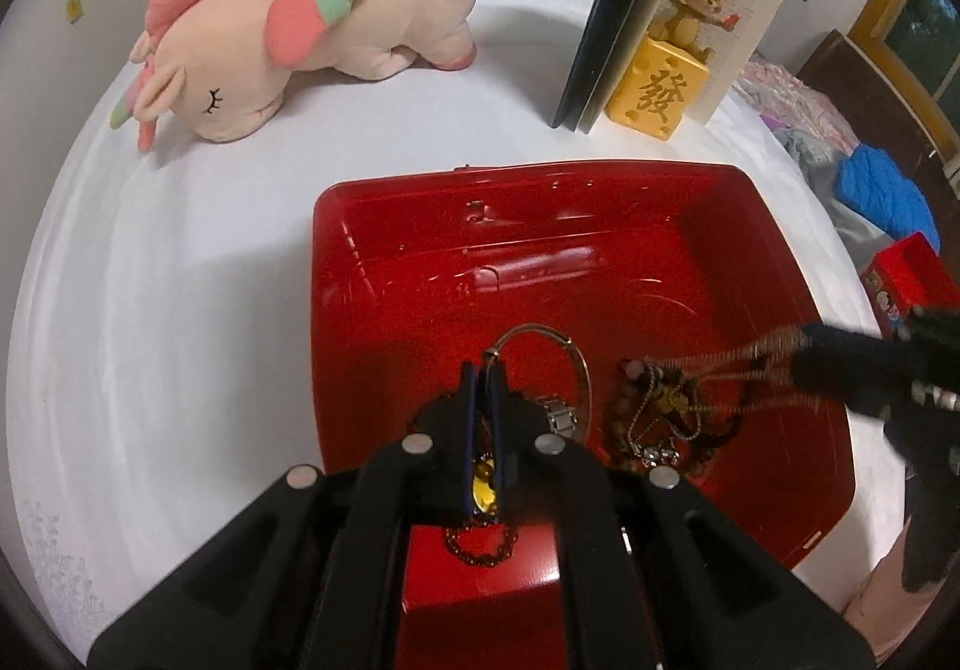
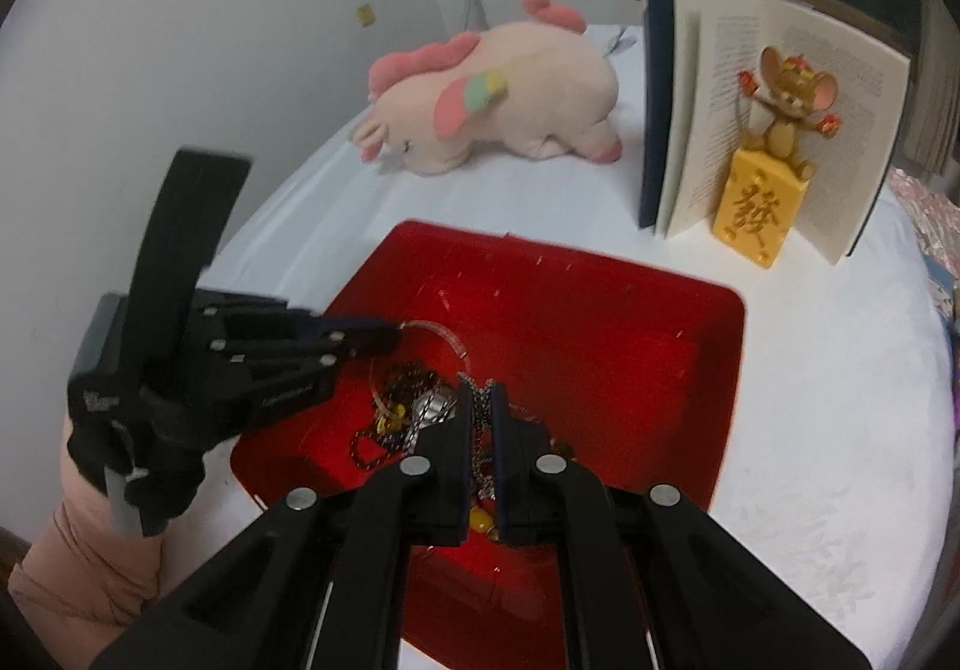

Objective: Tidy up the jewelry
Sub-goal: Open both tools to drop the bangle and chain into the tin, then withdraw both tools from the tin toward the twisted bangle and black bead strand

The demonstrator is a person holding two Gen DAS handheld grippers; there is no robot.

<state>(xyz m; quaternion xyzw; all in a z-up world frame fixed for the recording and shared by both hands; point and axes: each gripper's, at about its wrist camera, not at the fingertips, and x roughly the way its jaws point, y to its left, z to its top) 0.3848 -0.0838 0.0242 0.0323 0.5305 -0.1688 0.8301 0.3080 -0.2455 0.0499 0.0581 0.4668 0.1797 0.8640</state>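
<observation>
Jewelry is being lowered into the red box point(image 1: 780, 274) on the bed: left tongs point(image 1: 483, 370) are clamped on a thin bangle point(image 1: 579, 355), right tongs point(image 2: 478, 391) on a chain point(image 2: 480, 418). Next, both probably need releasing near the box's front edge, gently.

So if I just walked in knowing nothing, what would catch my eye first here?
Probably the bright red box lying open on the white sheet, with a tangle of jewelry heaped at its near end. Two black claws reach into it: the left claw pinches a thin ring, the right claw grips chains. Behind the box lie a pink plush unicorn on the left and a mouse figurine before an open book on the right.
</observation>
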